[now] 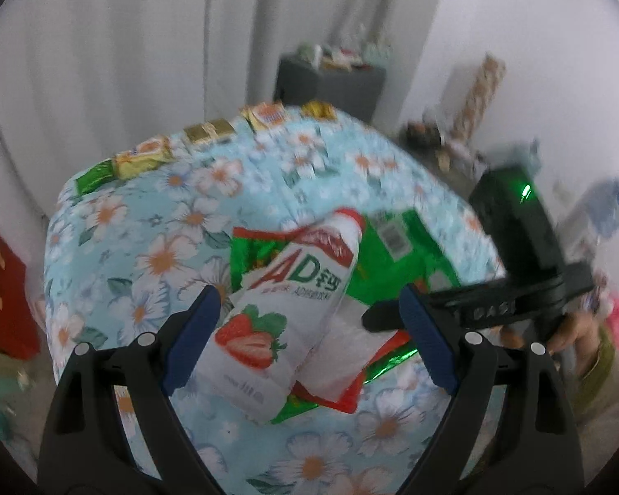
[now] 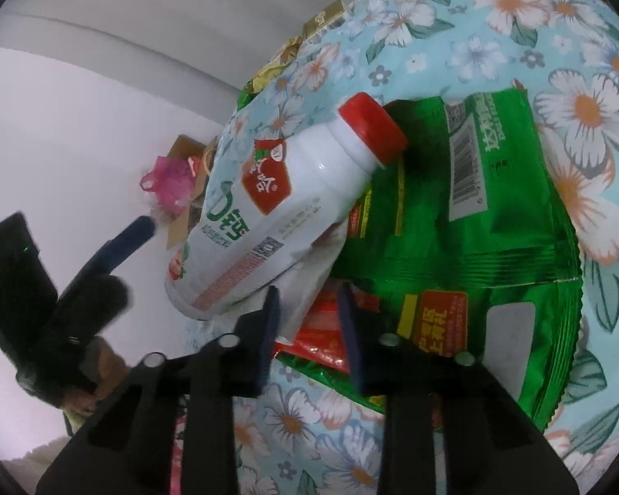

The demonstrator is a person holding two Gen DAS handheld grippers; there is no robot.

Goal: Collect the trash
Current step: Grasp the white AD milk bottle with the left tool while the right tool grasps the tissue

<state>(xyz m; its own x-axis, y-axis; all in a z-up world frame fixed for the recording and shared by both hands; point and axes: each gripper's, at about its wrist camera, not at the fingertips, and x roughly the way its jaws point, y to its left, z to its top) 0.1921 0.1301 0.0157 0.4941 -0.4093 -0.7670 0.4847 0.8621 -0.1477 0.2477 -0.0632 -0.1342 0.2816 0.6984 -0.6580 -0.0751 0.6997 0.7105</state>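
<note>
A white strawberry milk bottle (image 1: 293, 309) (image 2: 293, 206) with a red cap lies on its side over a green snack wrapper (image 1: 392, 255) (image 2: 495, 206) on the floral tablecloth (image 1: 165, 227). Beneath it sit crumpled white paper (image 1: 342, 350) (image 2: 305, 284) and a red wrapper (image 2: 317, 330). My left gripper (image 1: 309, 321) is open, its blue pads wide on either side of the bottle's lower half. My right gripper (image 2: 309, 319) stands narrow, its pads pressed on the white paper and the red wrapper's edge, just below the bottle. One left finger (image 2: 132, 235) shows at the left of the right wrist view.
Several small gold and yellow snack packets (image 1: 144, 156) line the table's far edge. Beyond stand a grey cabinet (image 1: 330, 78) with clutter on it, a red bag (image 1: 8, 301) on the floor at left, and a pink bag (image 2: 169, 181) by a cardboard box (image 2: 181, 148).
</note>
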